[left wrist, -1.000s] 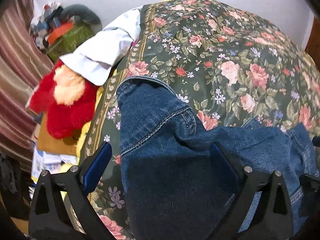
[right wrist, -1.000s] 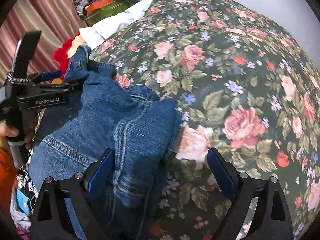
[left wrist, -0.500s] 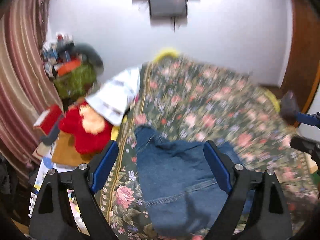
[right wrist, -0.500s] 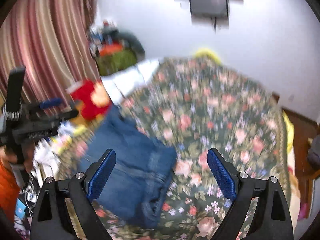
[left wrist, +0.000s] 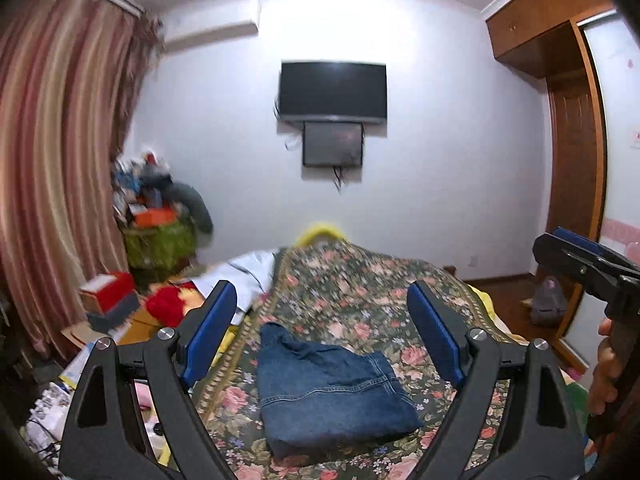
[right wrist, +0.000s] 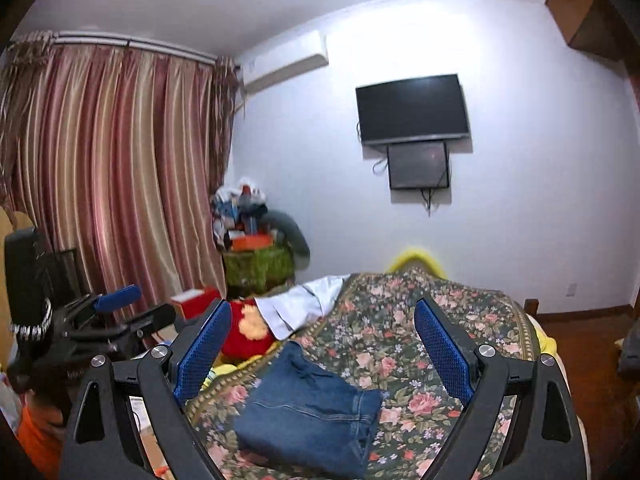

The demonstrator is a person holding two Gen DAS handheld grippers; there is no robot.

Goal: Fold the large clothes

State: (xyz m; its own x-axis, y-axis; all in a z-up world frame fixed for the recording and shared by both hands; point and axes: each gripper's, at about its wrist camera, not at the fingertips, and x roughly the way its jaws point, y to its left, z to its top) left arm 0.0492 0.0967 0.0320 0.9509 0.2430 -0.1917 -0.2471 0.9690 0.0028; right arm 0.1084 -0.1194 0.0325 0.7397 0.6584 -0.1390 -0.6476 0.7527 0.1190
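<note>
On the bed: folded jeans (left wrist: 328, 388) lie as a compact blue bundle on the flowered bedspread (left wrist: 360, 280), near its left edge and toward the near end.
Just changed: a second ago both cameras sat low over the denim; now both look almost level across the room, and the bundle lies free below them.
Left hand-held gripper (left wrist: 324, 332): jaws wide, nothing between the pads, well clear above the jeans.
Right hand-held gripper (right wrist: 324, 348): jaws wide, empty, likewise lifted off the bundle.
Meaning for the task: the fold on this garment looks finished and let go; the likely next step is to fetch another large garment or set this one aside.
Possible next garment: a white shirt (right wrist: 296, 304) lies at the bed's left edge, farther back.
Beside the bed: a red plush toy (right wrist: 244, 336), a red box (left wrist: 106, 290), and papers on the floor.
Far corner: a cluttered green basket (left wrist: 156, 244) by the striped curtain (right wrist: 112, 184).
Wall: a dark television (left wrist: 332, 92).
In the way: nothing on the bedspread blocks a reach; the clutter at the left edge crowds the shirt.
</note>
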